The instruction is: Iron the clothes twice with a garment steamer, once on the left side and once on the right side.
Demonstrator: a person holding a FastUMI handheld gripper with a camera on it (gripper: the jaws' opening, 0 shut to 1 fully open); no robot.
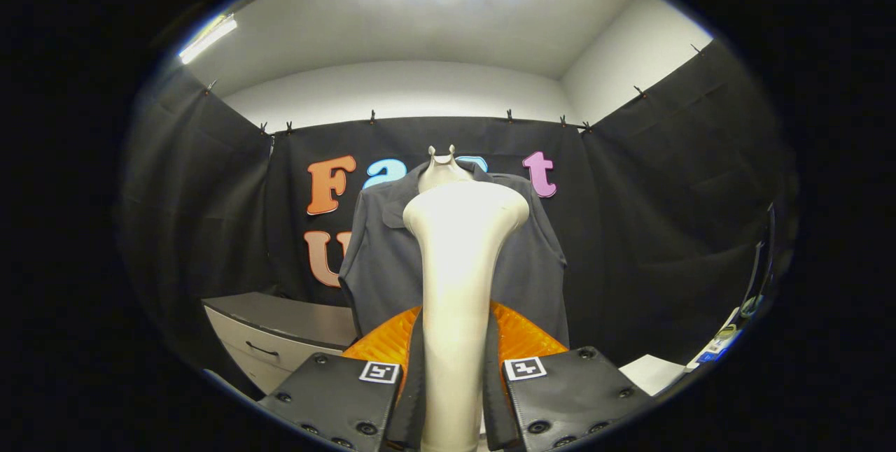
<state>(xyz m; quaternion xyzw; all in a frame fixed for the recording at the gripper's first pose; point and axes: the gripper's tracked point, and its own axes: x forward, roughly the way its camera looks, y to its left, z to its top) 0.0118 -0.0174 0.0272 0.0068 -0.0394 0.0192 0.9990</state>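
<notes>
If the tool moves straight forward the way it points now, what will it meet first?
Probably the dark grey shirt hanging ahead. The tool is shut on the cream plastic garment steamer, whose head would touch the fabric first; depth is unclear.

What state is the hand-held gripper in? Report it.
Shut on the garment steamer: both fingers of the hand-held gripper press its handle, head raised before the shirt.
</notes>
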